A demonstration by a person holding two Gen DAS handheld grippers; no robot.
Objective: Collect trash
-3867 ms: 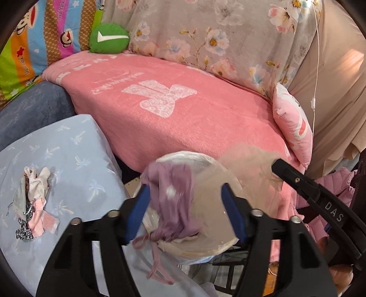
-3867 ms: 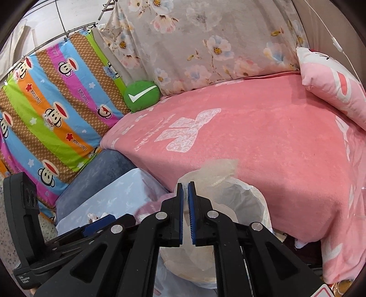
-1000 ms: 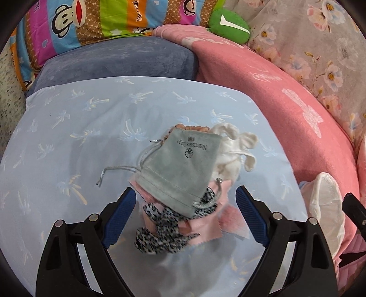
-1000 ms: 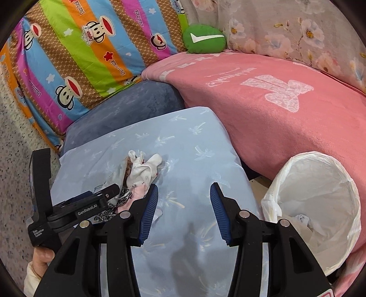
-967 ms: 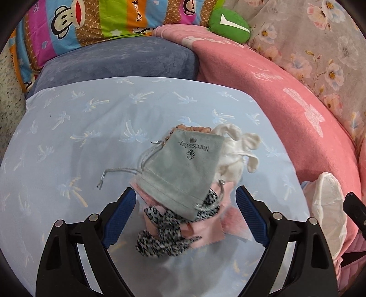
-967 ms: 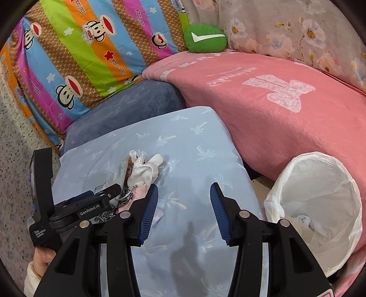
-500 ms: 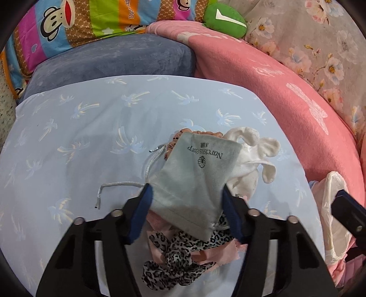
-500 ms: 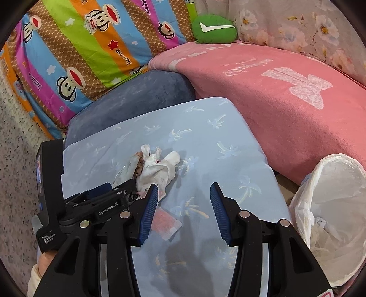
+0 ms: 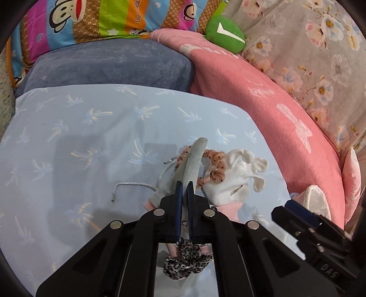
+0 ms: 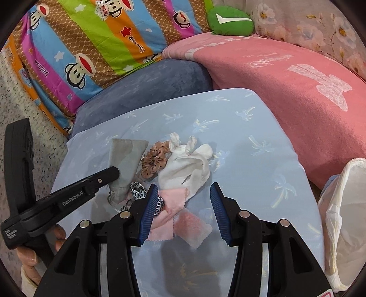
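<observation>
A pile of cloth scraps lies on the light blue palm-print cloth (image 10: pixel 240 141). My left gripper (image 9: pixel 184 189) is shut on the grey drawstring pouch (image 9: pixel 194 160), which stands on edge between the fingers; it also shows in the right wrist view (image 10: pixel 124 157). Beside it lie a brown dotted scrunchie (image 10: pixel 153 162), a white cloth (image 10: pixel 187 166), pink fabric pieces (image 10: pixel 180 219) and a leopard-print scrap (image 9: pixel 185 262). My right gripper (image 10: pixel 183 210) is open, hovering just before the pink pieces. The white trash bag (image 10: pixel 343 219) is at the right edge.
A pink blanket (image 10: pixel 297 75) covers the sofa behind and to the right. A blue-grey cushion (image 10: pixel 146 84), a striped monkey-print quilt (image 10: pixel 91 38) and a green round pillow (image 10: pixel 231 21) lie behind the cloth. Speckled floor (image 10: pixel 13 91) is at the left.
My left gripper closed on the grey pouch and turned it up on edge. My right gripper moved closer to the pile, still open.
</observation>
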